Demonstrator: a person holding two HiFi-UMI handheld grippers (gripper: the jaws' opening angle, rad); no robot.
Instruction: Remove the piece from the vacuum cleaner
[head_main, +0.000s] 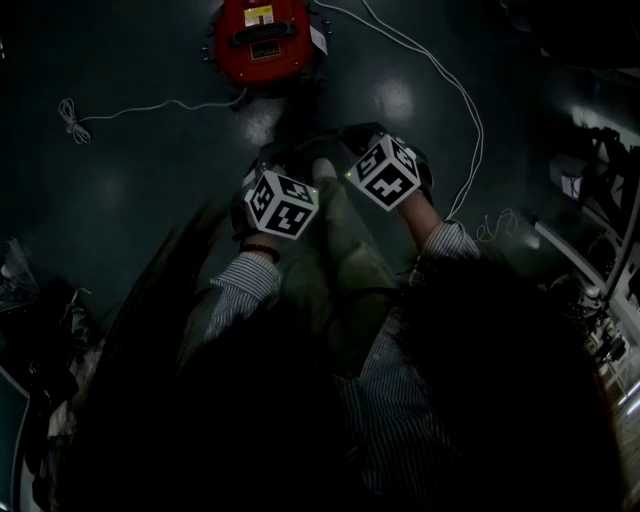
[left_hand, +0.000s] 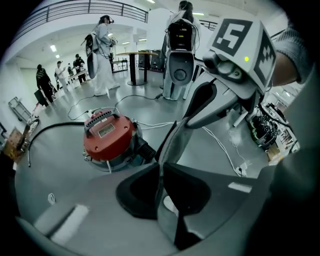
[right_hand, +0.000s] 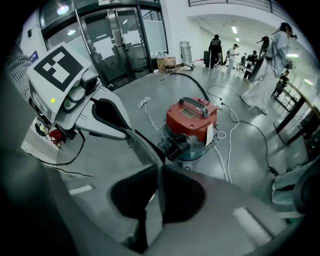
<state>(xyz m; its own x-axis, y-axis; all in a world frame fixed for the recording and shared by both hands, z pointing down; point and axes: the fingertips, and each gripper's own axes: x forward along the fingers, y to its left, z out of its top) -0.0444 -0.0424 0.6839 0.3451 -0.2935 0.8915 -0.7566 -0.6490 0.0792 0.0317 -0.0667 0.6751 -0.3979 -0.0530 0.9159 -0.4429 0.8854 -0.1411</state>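
Left tool (left_hand: 159, 165) and right tool (right_hand: 159, 169) pinching grey piece (left_hand: 171, 145), red vacuum cleaner (head_main: 265, 45) beyond, yellow label (head_main: 258, 15) unreadable

The vacuum (left_hand: 107, 137) is glossy red plastic; the floor (left_hand: 60, 150) smooth, polished grey; the piece (left_hand: 173, 143) a matt, cloth-like sheet.

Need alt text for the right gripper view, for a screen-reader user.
The right gripper is shut on a thin grey piece, which runs up-left to the left gripper, also holding it. Beyond them a red vacuum cleaner with a black hose sits on a grey floor; people stand far back.
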